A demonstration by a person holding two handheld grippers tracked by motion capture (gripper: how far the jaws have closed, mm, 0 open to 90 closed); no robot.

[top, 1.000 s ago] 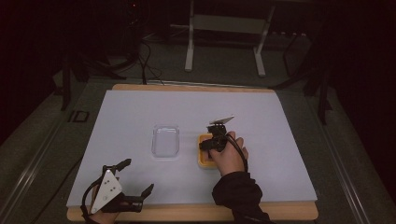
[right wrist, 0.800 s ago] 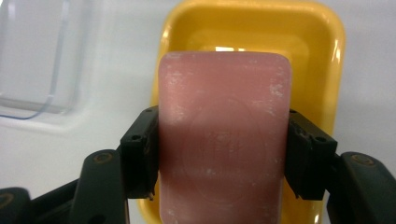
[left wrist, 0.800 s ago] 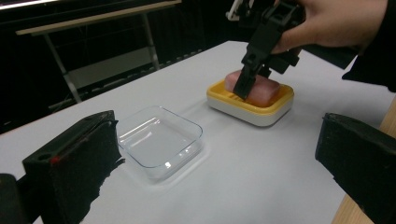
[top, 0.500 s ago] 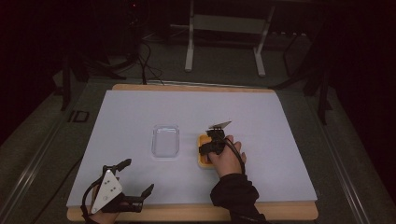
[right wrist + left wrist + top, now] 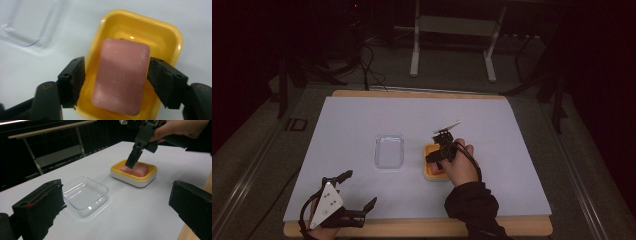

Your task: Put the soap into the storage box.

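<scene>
A pink bar of soap (image 5: 122, 75) lies in a yellow soap dish (image 5: 160, 32) right of the table's middle. My right gripper (image 5: 117, 82) hangs over it, open, one jaw on each long side of the bar and neither pad touching it. The high view shows this gripper (image 5: 436, 159) over the dish (image 5: 428, 162), tilted down from the person's hand. In the left gripper view its finger (image 5: 131, 161) reaches down to the soap (image 5: 136, 170). My left gripper (image 5: 359, 188) rests open near the front left edge, nothing between its jaws (image 5: 115, 215).
An empty clear plastic container (image 5: 390, 151) sits just left of the dish, seen closer in the left gripper view (image 5: 85, 195). A white mat (image 5: 522, 150) covers the wooden board. A metal stand (image 5: 452, 30) is on the floor beyond the far edge.
The right hand and gripper shifted slightly over the soap dish. The left gripper has not moved.
</scene>
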